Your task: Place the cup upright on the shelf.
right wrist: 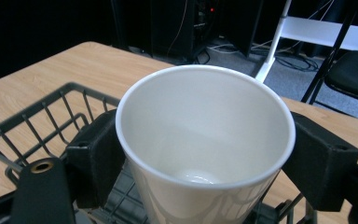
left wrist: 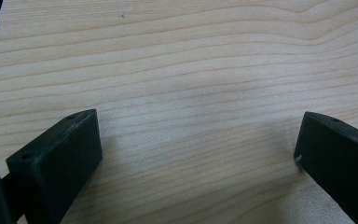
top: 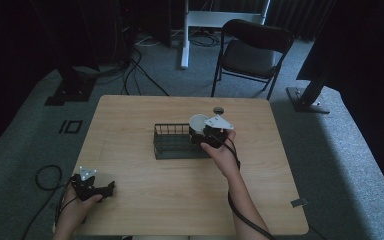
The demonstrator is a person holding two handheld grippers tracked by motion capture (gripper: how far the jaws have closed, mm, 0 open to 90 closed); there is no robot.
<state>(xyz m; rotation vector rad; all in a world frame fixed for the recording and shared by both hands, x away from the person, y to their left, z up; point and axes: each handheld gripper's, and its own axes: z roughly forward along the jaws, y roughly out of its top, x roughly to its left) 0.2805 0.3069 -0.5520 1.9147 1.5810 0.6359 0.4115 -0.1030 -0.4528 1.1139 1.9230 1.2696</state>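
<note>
A white paper cup (right wrist: 205, 140) stands upright between the two black jaws of my right gripper (right wrist: 205, 163), which is shut on its sides. In the high view that cup (top: 198, 121) hangs over the right end of a dark wire basket (top: 172, 145) at the table's middle, with the right gripper (top: 207, 134) behind it. My left gripper (top: 111, 189) rests low near the table's front left corner. Its jaws stand wide open over bare wood (left wrist: 196, 93) with nothing between them.
A small dark round object (top: 218, 110) lies on the table just beyond the basket. A black folding chair (top: 252, 52) and a white desk leg (top: 184, 35) stand past the far edge. Cables trail over the grey carpet at the left.
</note>
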